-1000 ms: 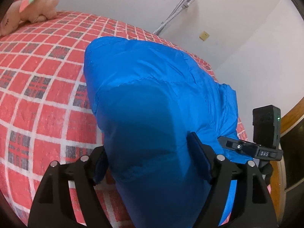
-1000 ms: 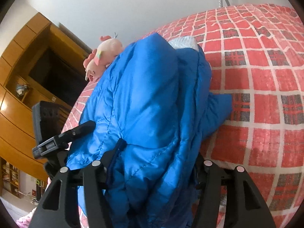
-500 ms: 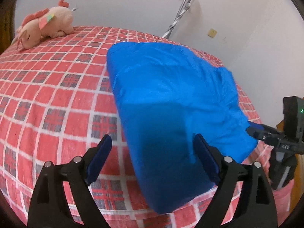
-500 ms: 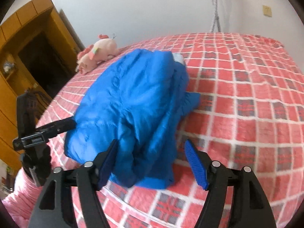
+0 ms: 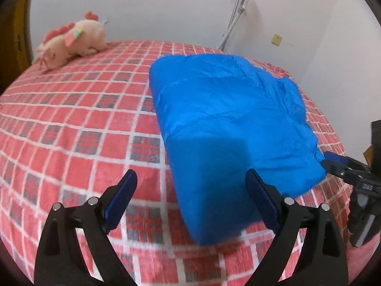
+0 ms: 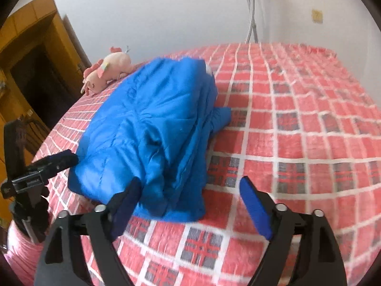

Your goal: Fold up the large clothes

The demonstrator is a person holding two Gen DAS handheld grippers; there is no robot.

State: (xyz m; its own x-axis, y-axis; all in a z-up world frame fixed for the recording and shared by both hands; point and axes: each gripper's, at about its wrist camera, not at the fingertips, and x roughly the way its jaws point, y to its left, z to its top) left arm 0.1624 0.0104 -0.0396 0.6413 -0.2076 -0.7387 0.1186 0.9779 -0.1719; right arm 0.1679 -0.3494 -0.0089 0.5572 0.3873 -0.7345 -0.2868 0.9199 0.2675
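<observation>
A bright blue padded jacket (image 5: 228, 124) lies folded in a thick bundle on the red checked bedspread (image 5: 71, 124). It also shows in the right wrist view (image 6: 152, 133), with a sleeve end sticking out on its right side. My left gripper (image 5: 191, 197) is open and empty, held just off the near end of the jacket. My right gripper (image 6: 190, 205) is open and empty, just off the jacket's near edge. The right gripper also shows at the left wrist view's right edge (image 5: 343, 169), and the left gripper at the right wrist view's left edge (image 6: 54, 162).
A pink plush toy (image 5: 71, 43) lies at the bed's far corner; it also shows in the right wrist view (image 6: 107, 71). A wooden wardrobe (image 6: 28, 66) stands left of the bed. A metal stand (image 5: 238, 4) leans on the white wall behind.
Both grippers opened, let go of the jacket and pulled back from it. The jacket now lies on the bed by itself.
</observation>
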